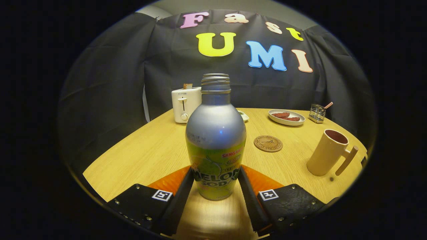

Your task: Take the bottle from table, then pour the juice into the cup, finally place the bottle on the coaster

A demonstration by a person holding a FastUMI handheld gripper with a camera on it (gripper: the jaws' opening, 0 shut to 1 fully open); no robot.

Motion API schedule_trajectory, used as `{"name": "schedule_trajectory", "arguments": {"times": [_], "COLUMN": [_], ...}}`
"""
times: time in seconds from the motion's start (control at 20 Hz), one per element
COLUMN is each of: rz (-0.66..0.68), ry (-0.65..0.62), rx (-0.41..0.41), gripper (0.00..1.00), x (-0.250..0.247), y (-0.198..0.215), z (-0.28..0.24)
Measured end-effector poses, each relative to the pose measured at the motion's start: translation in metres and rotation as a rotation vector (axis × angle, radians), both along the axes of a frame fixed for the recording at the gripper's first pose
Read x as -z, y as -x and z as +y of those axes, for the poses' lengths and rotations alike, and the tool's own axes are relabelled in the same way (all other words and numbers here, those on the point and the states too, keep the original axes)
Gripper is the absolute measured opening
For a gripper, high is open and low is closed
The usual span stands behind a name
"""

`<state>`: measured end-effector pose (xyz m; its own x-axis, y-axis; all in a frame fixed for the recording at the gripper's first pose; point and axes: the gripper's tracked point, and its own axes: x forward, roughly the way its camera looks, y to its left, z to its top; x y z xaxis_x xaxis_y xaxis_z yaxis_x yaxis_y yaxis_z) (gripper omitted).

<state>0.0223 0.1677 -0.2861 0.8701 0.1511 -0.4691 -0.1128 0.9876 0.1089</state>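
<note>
Both fingers of the gripper [216, 181] pressed against the lower sides of the uncapped soda bottle [216, 140], clamped low, probably for a steady lift off the table [146, 150]. Beyond stood the coaster [268, 143] and, farther right, the cup [328, 152].

Dim warm light, soft glare on the bottle [215, 133], fisheye-bent edges.

Silver bottle [216, 133] with green label, cream cup [327, 152], brown coaster [268, 143], white toaster [184, 104].
</note>
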Motion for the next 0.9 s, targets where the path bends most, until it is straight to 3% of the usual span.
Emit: {"name": "schedule_trajectory", "arguments": {"times": [0.9], "rz": [0.049], "ry": [-0.458], "rx": [0.139], "gripper": [0.77], "x": [-0.040], "y": [-0.009], "z": [-0.042]}}
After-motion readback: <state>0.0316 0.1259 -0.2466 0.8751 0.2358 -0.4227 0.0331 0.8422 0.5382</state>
